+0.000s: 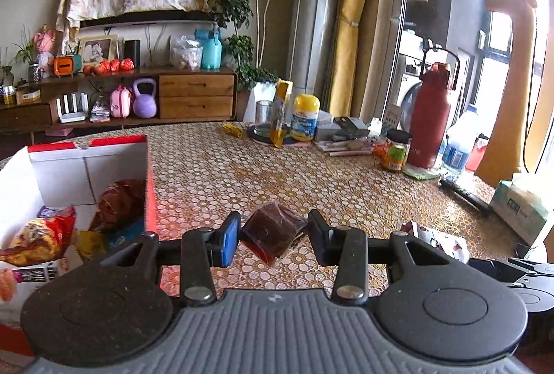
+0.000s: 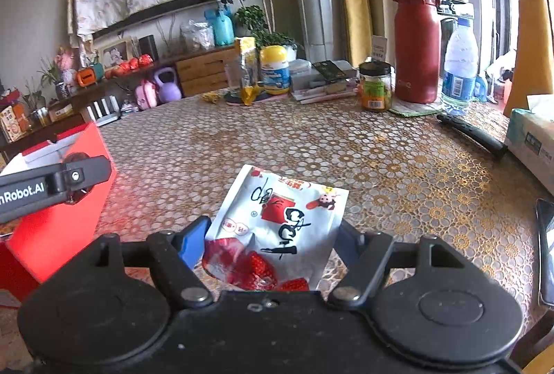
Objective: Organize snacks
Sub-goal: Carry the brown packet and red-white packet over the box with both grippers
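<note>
- The left tool (image 1: pixel 273 237) is gripping a dark red snack packet (image 1: pixel 271 232), partly closed, just beside the red box (image 1: pixel 150 187) of snacks.
- The right tool (image 2: pixel 271 242) is clamping a white strawberry snack bag (image 2: pixel 277 221), half open, above the worktop (image 2: pixel 346 145).

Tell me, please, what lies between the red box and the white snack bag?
In the right wrist view, only bare tablecloth lies between the red box and the white snack bag.

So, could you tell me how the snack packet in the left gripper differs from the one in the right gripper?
The dark red packet is small, squarish and see-through; the white strawberry pouch is larger, opaque and printed with black lettering. The left gripper stands narrower around its packet than the right gripper around its pouch. Both are held above the patterned table.
</note>
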A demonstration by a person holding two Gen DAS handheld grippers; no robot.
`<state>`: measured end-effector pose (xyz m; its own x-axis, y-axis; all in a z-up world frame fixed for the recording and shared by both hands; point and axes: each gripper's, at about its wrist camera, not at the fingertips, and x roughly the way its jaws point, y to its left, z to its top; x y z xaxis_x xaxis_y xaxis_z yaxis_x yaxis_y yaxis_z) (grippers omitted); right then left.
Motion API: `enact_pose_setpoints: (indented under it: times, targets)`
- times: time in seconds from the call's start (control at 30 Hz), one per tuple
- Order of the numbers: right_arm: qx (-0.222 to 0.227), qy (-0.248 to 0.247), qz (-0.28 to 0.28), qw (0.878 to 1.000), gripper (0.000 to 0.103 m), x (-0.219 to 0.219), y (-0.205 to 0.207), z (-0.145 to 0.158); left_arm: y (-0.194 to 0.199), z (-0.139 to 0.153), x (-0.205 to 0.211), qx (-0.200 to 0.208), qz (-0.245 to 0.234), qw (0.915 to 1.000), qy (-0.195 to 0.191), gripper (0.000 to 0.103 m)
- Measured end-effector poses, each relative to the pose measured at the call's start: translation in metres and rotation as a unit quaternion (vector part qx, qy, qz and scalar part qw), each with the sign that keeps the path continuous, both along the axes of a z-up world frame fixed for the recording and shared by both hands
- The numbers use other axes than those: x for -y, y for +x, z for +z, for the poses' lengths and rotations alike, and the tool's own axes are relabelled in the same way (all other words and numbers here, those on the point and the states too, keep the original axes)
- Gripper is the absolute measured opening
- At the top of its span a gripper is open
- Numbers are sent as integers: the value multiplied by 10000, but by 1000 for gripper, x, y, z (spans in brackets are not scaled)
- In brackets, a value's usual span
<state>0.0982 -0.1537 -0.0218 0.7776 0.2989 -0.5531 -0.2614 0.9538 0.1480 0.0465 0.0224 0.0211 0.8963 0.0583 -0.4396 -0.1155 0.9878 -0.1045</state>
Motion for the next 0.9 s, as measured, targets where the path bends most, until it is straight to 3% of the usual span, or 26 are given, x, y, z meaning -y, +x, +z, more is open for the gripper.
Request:
enact_pose_setpoints:
  times: [0.43, 0.9]
  targets:
    - [473, 146, 689, 9964, 73, -42, -34, 33, -50, 17, -41, 348, 436, 9984, -64, 40]
    - [769, 117, 1745, 9816, 73, -118, -53, 51, -88, 19, -105, 407, 1220, 9917, -45, 40]
